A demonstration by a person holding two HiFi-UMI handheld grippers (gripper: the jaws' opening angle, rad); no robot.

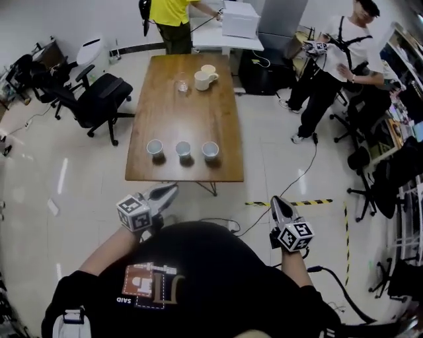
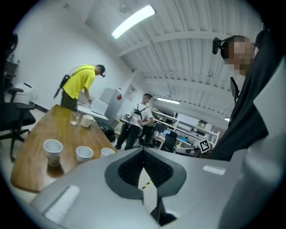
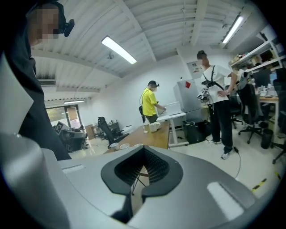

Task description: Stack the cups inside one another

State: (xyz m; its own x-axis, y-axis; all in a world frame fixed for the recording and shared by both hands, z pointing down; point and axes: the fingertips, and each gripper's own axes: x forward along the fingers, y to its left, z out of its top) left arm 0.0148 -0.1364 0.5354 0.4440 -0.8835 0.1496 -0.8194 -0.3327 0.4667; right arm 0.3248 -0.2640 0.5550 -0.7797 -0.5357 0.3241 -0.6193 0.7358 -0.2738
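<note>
Three small white cups, round and smooth-walled, are sitting upright in a row near your edge of the table (image 1: 192, 119). The left cup (image 1: 154, 148), the middle cup (image 1: 183, 149) and the right cup (image 1: 210, 150) are each standing apart from the next, none nested. The table is a long rectangle of warm brown wood with a faint grain and a soft sheen. At its far end two cream mugs (image 1: 203, 80) with handles are standing close together, and a clear glass (image 1: 182, 86) is standing just beside them.

You are holding the left gripper (image 1: 170, 191) low in front of you, just short of the table's near edge and pointing toward it. Its grey shells are smooth and its black pads (image 2: 156, 167) are ribbed. The jaws are meeting tip to tip with nothing between them. You are holding the right gripper (image 1: 275, 200) over the floor (image 1: 277, 165), off the table's right corner. Its ribbed pads are likewise pressing together and gripping nothing. Neither gripper is touching a cup.

The floor is pale and glossy, throwing back the lights. Yellow-and-black tape (image 1: 297, 202) is running across it near the right gripper. Black chairs (image 1: 99, 99) are standing left of the table. A person in a yellow top (image 1: 170, 16) is working at a white desk beyond it. Another in a white shirt (image 1: 337, 59) is standing to the right.
</note>
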